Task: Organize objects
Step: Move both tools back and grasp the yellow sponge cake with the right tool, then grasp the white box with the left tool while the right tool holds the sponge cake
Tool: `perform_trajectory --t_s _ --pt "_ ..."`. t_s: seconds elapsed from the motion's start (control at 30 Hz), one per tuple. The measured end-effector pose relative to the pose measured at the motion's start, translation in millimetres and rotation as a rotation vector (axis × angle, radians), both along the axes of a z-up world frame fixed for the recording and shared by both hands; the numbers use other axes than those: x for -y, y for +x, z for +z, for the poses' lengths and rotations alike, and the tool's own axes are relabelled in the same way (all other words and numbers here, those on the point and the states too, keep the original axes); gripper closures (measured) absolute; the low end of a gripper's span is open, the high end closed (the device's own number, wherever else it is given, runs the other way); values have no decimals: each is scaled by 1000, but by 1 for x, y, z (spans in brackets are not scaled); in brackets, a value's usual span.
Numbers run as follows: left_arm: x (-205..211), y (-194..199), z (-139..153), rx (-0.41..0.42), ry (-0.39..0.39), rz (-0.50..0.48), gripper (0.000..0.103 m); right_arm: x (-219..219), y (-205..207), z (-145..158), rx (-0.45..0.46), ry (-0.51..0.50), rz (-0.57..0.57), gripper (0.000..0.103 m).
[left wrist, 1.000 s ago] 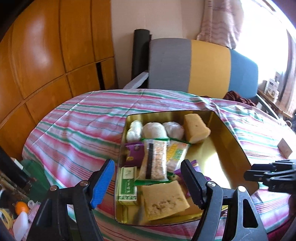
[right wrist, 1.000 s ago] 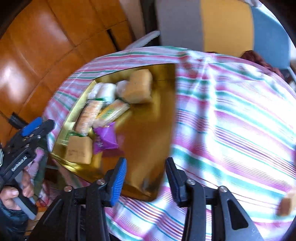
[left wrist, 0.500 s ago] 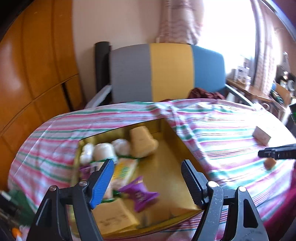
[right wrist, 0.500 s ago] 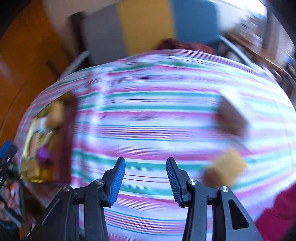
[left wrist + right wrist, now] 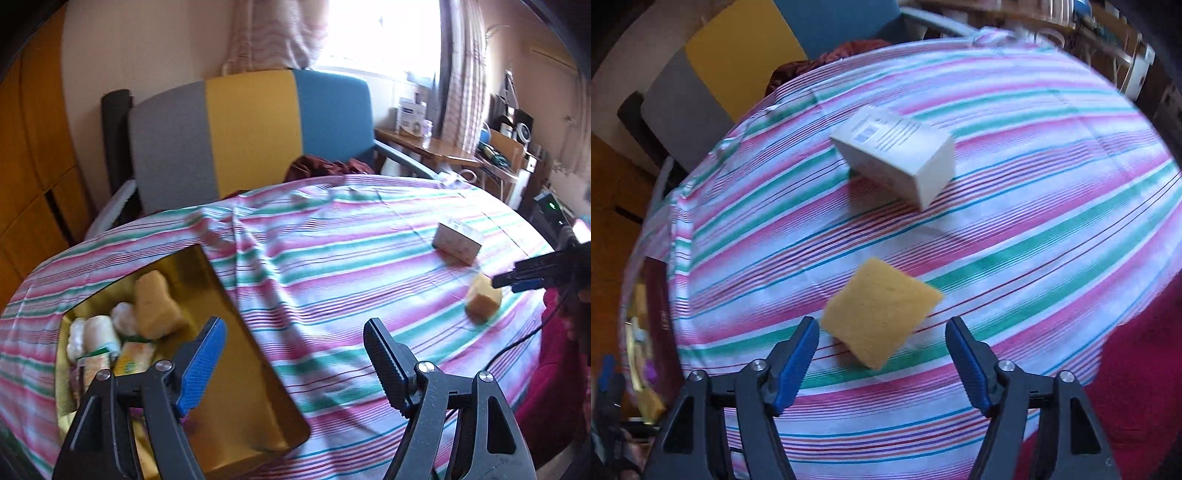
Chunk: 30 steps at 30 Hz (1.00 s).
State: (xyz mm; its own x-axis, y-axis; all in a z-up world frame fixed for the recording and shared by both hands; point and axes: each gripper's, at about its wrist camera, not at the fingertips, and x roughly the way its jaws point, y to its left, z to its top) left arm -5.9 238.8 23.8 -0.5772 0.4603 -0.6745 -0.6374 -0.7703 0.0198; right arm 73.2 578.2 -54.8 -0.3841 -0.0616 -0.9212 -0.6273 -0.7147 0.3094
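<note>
No readable text

The white carton (image 5: 897,155) carries printed lines and a blue patch, all too blurred to read.

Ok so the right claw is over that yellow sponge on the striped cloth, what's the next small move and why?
Probably lower the right claw straight down so its fingers straddle the yellow sponge. Its jaws are opening with nothing between them, and the sponge lies loose on the striped cloth just ahead, apart from the white box.
</note>
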Motion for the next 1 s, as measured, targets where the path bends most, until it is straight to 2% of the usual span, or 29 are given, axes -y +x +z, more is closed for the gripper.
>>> perform_trajectory --t_s 0.03,0.07,0.17,0.3,0.37,0.43,0.5,0.63,0.73,0.8,0.93,1.0 --pt "-5 1 -1 4 -3 -5 25 -3 -1 -5 -9 -70 -24 25" --pt "-8 1 -1 11 -3 -10 25 -5 -3 -8 -9 -96 -44 25" --pt "-18 -1 -3 26 1 -29 23 -6 -10 -12 32 -29 -81 22" --pt "-39 -1 -3 27 -9 -61 23 -6 -23 -24 55 -48 -66 22" --pt "-51 -3 -3 30 -10 -72 23 -4 -26 -32 86 -43 -44 42" --pt "-66 -6 -4 48 -4 -87 23 -4 -23 -28 66 -25 -46 47" --pt "-80 -9 -4 75 2 -101 23 -6 -14 -12 24 54 -82 48" --pt "-120 -19 -9 181 13 -143 24 -20 22 35 -127 228 -259 48" --pt "-152 -23 -16 250 15 -171 26 -34 49 50 -192 282 -376 48" --pt "-175 -25 -20 288 20 -185 26 -43 61 49 -219 272 -427 48" --pt "-224 -28 -30 382 24 -198 26 -55 77 36 -327 162 -516 48" --pt "-250 -32 -35 428 28 -196 26 -57 89 40 -378 157 -537 47"
